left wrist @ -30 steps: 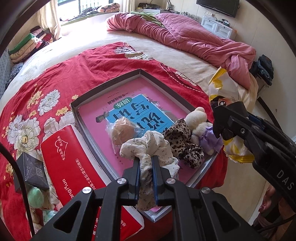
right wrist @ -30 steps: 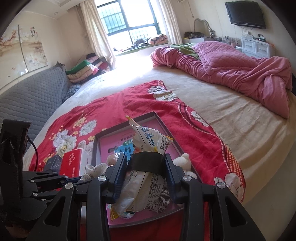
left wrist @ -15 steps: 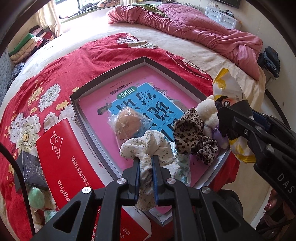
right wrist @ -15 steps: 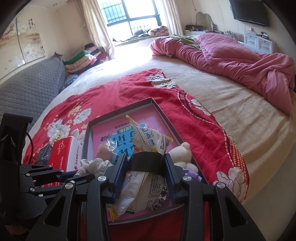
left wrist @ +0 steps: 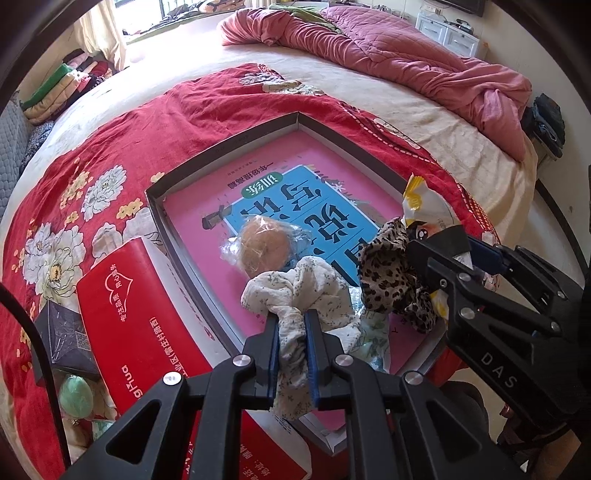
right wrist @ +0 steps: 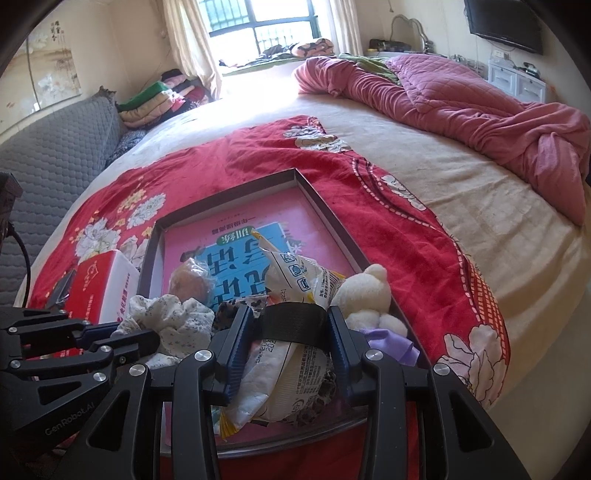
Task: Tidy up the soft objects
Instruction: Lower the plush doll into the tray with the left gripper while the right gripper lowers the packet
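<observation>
The left gripper (left wrist: 291,332) still pinches the white cloth (left wrist: 306,291), now low over the near end of the tray (left wrist: 221,147). The right gripper (right wrist: 291,332) still squeezes the snack bag (right wrist: 291,373) and has come down closer to the tray, near the leopard cloth (left wrist: 391,277) and teddy (right wrist: 365,295).

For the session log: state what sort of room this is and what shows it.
A bedroom, most likely. A large bed fills the view, a crumpled pink quilt lies on it, a stack of folded bedding sits by the window, and a wall-mounted television hangs nearby.
</observation>
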{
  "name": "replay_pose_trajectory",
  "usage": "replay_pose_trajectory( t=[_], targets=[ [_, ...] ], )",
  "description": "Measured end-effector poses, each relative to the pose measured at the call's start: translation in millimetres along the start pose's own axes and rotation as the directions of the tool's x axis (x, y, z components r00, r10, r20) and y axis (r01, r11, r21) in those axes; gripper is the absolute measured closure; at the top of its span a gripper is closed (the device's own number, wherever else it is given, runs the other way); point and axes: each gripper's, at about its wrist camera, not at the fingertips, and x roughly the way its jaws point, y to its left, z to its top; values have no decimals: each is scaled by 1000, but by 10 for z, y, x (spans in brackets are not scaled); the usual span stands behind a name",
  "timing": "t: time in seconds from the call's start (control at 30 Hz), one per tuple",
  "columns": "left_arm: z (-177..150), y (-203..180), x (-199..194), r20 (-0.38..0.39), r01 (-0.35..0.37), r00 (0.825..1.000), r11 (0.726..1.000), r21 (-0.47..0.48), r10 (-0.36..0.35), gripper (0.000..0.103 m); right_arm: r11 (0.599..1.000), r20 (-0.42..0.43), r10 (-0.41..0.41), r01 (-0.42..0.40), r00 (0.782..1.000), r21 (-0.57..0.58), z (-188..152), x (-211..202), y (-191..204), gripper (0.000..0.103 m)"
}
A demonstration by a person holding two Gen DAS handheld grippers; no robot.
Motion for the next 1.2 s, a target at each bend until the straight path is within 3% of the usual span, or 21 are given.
replay_pose_trajectory(
  t=[0.57, 0.73, 0.83, 1.2],
  targets=[
    [11, 49, 29, -5, -5, 1000, 1000, -16, 5, 88, 999, 15, 33, -33, 999, -4, -25, 19, 15, 60],
    [-3, 50, 35, -8, 0, 1000, 1000, -18, 0, 85, 999, 51, 36, -37, 998, 15, -6, -64, -26, 53],
    [-1, 50, 38, -12, -4, 1000, 1000, -18, 4, 79, 999, 62, 29, -30, 998, 24, 6, -91, -42, 52],
    [2, 66, -44, 15, -6, 1000, 1000, -18, 6, 76, 998, 82, 17, -22, 996, 51, 21, -152, -122, 51]
  ],
)
